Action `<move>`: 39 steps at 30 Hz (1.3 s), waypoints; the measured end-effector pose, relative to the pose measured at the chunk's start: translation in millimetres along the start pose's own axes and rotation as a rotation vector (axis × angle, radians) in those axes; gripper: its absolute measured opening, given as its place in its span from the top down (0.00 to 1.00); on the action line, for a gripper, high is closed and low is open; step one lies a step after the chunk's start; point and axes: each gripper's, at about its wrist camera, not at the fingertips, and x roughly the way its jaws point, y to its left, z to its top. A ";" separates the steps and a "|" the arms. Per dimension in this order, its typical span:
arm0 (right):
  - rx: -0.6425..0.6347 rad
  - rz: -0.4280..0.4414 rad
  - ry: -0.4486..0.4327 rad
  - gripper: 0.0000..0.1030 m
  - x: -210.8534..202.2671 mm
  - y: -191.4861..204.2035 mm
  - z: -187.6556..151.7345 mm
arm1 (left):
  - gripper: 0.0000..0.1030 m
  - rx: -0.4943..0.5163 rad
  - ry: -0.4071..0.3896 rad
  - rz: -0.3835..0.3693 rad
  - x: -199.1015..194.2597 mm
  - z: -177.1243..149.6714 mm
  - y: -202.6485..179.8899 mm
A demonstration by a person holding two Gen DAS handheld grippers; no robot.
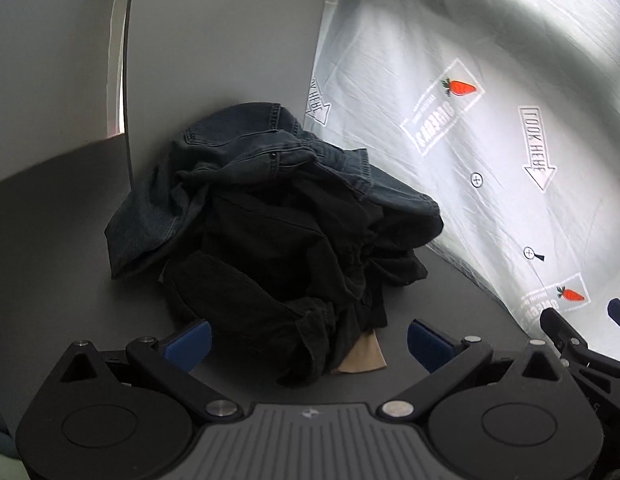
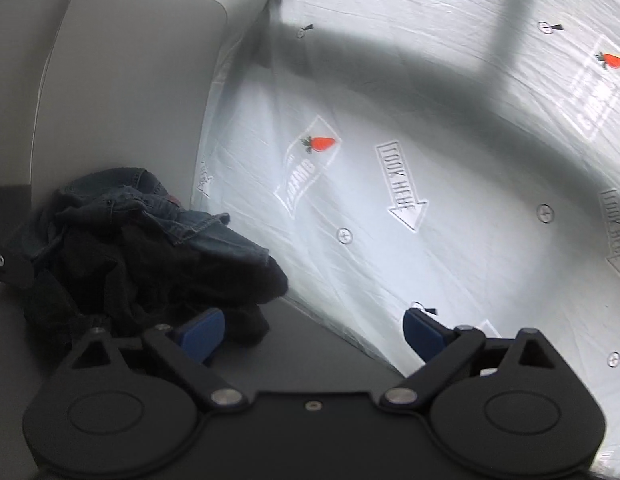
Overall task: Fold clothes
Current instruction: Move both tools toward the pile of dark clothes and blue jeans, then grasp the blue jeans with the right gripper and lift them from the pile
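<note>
Denim and black garments (image 1: 269, 220) are lying heaped, unfolded, beside the white sheet (image 1: 470, 120); left gripper (image 1: 307, 340) and right gripper (image 2: 314, 332) are both gaping empty, apparently for picking.

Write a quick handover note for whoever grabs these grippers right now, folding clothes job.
Left gripper: open, empty, facing the clothes pile.
Right gripper: open, empty, beside the pile, partly over the printed sheet.
Pile: jeans over black garments, a beige piece peeking out below, heaped on the grey surface by the wall.
Done: nothing folded in view.
Left: pull one item out, spread it, fold it; repeat.
</note>
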 end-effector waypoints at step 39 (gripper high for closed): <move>0.415 0.262 -0.058 0.88 121.3 63.2 90.4 | 0.05 -0.095 -0.142 0.094 17.4 64.4 51.9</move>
